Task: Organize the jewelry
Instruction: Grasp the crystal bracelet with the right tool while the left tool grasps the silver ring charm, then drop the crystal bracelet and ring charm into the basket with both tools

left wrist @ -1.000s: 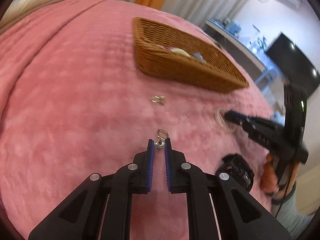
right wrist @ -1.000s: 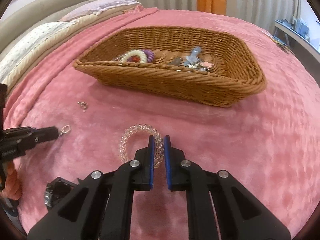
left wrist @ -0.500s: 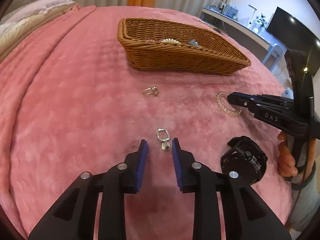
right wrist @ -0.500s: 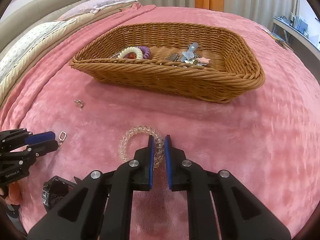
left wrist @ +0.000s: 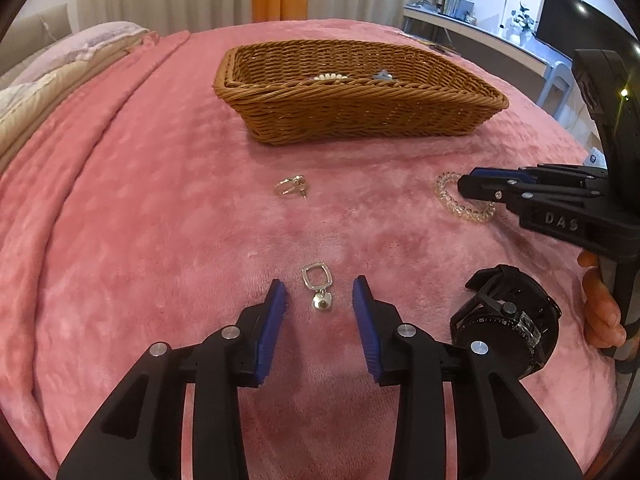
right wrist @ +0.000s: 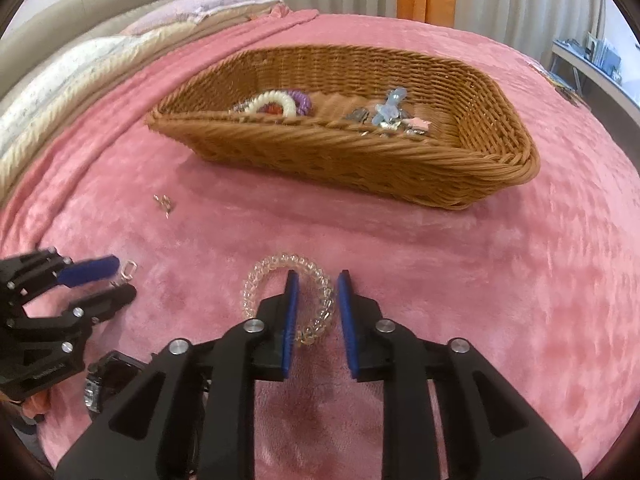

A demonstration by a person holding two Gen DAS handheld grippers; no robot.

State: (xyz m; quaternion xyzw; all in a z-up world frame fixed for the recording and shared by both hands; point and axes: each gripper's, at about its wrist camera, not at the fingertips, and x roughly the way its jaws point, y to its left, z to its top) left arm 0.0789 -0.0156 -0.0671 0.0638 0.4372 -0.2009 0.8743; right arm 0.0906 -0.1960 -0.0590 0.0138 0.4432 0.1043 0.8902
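The left claw [left wrist: 320, 294] is held wide open low over the pink bedspread [left wrist: 140, 220], and a small silver pendant [left wrist: 319, 288] is seen lying between its blue pads, touching neither. The right claw [right wrist: 316, 292] is parted too, with one side of the clear coil bracelet [right wrist: 256, 280] lying between its fingers. A pair of small earrings [left wrist: 290, 186] is spotted nearer the wicker basket [left wrist: 360, 116], where hair ties and clips are already gathered. A black watch [left wrist: 508, 320] is parked just beside the left claw.
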